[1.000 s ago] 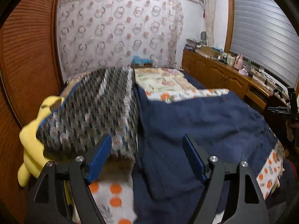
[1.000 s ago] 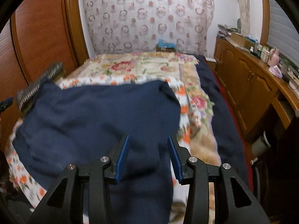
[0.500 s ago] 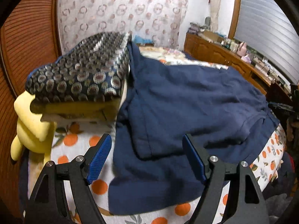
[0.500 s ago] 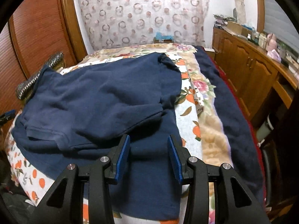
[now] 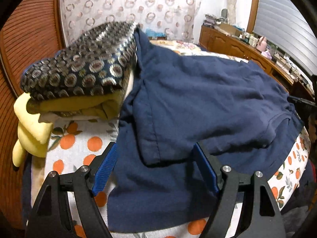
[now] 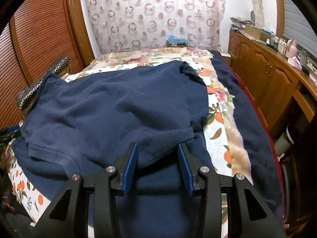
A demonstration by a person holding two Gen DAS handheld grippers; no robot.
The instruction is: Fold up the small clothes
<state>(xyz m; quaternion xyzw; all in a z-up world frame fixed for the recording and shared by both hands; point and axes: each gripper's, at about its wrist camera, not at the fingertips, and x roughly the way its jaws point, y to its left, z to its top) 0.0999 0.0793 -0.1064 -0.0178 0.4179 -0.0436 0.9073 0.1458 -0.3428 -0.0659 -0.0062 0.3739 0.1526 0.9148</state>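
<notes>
A navy blue shirt [image 5: 198,99] lies spread on the bed, with one part folded over onto the rest. Its folded edge and hem lie near me in both views; it fills the middle of the right wrist view [image 6: 118,107]. My left gripper [image 5: 155,154] is open and empty, its blue pads either side of the folded hem corner, just above the cloth. My right gripper [image 6: 157,154] is open and empty over the near edge of the folded layer.
A stack of folded clothes with a patterned dark top [image 5: 79,73] and a yellow plush toy [image 5: 31,127] sit at the left. The bed has an orange-print sheet [image 5: 79,144] and a floral blanket [image 6: 150,55]. Wooden cabinets [image 6: 263,75] stand to the right, a slatted wooden door [image 6: 39,39] to the left.
Both grippers have come down closer to the shirt's near edge. The shirt now lies settled with its fold in place. Both grippers stay open.
</notes>
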